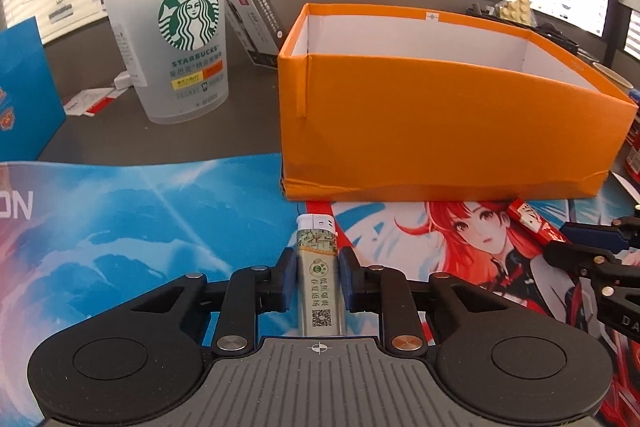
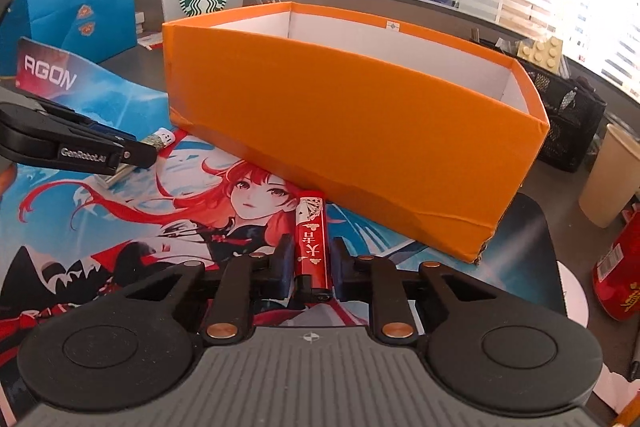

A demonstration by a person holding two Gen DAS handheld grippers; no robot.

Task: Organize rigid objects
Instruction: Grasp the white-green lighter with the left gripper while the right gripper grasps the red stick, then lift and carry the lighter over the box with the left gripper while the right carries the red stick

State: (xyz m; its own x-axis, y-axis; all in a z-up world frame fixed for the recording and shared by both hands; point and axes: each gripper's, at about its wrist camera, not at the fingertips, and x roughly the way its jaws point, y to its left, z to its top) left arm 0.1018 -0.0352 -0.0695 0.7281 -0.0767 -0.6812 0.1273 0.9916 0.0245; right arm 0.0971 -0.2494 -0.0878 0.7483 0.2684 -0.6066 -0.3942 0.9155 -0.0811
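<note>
My left gripper point(image 1: 318, 277) is shut on a green-and-white patterned lighter point(image 1: 316, 247), held just above the printed mat in front of the orange box point(image 1: 440, 115). My right gripper point(image 2: 310, 261) is shut on a red lighter point(image 2: 311, 235) with white characters, close to the orange box's point(image 2: 360, 131) near wall. The box is open-topped with white inner walls; its floor is hidden. The left gripper point(image 2: 154, 149) and its lighter point(image 2: 162, 138) also show at the left of the right wrist view. The right gripper's fingers point(image 1: 576, 255) and red lighter point(image 1: 534, 223) show at the right of the left wrist view.
A Starbucks cup point(image 1: 180, 43) stands left of the box, a dark carton point(image 1: 256, 23) behind it. A blue paper bag point(image 2: 92, 19) is far left. A black mesh holder point(image 2: 560, 115), a paper cup point(image 2: 612, 179) and a red can point(image 2: 620, 279) stand right of the box.
</note>
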